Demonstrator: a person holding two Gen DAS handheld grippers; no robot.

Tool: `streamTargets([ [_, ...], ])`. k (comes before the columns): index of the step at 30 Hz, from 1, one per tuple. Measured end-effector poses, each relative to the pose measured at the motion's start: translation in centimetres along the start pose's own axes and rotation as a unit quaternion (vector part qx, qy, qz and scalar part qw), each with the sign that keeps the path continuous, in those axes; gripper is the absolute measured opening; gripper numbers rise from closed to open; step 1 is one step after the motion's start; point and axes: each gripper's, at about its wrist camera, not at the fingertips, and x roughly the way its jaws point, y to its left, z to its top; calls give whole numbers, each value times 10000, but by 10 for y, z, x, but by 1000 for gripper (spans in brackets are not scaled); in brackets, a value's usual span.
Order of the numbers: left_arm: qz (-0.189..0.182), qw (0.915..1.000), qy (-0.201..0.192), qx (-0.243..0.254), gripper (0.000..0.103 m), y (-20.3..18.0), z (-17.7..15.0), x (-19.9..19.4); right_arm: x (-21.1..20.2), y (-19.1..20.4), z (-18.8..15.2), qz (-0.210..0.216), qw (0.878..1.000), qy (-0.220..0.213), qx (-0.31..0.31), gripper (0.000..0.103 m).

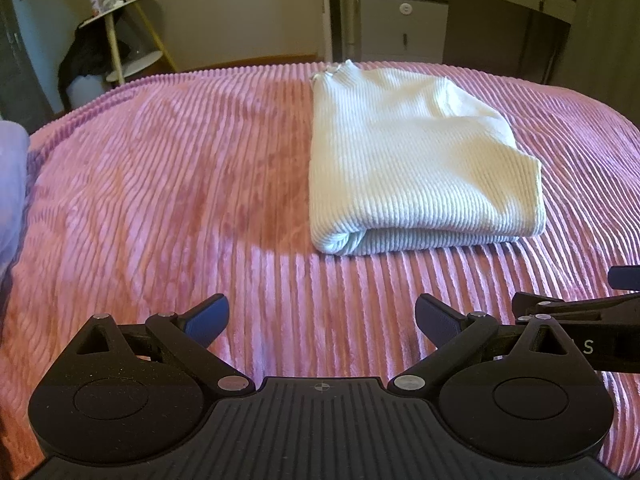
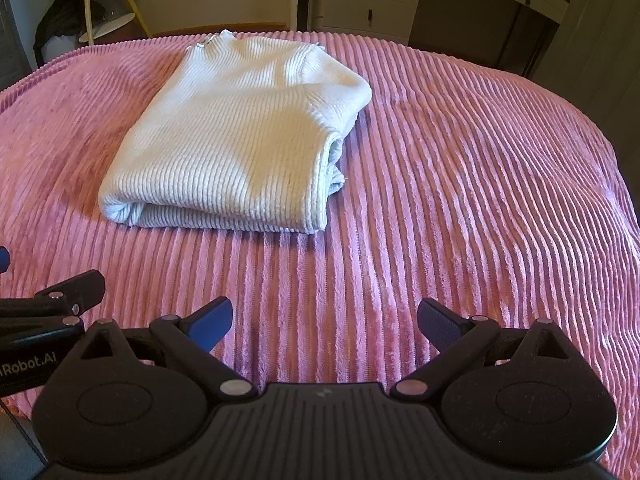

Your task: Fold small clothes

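Pink bedspread, 1 folded sweater, 2 grippers agape.

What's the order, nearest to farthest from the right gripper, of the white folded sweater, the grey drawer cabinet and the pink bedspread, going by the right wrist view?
1. Pink bedspread: directly under and ahead of the right gripper, whose fingers are open.
2. White folded sweater: ahead and to the left, lying on the bedspread.
3. Grey drawer cabinet: beyond the far edge of the bed, against the back wall.
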Motion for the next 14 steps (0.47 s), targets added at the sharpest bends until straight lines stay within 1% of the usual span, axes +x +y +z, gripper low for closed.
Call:
streamTargets([
  [14,4,10000,7,24,102,-1,-1,1,1,0,-2,-59,10000,-13,-14,99],
])
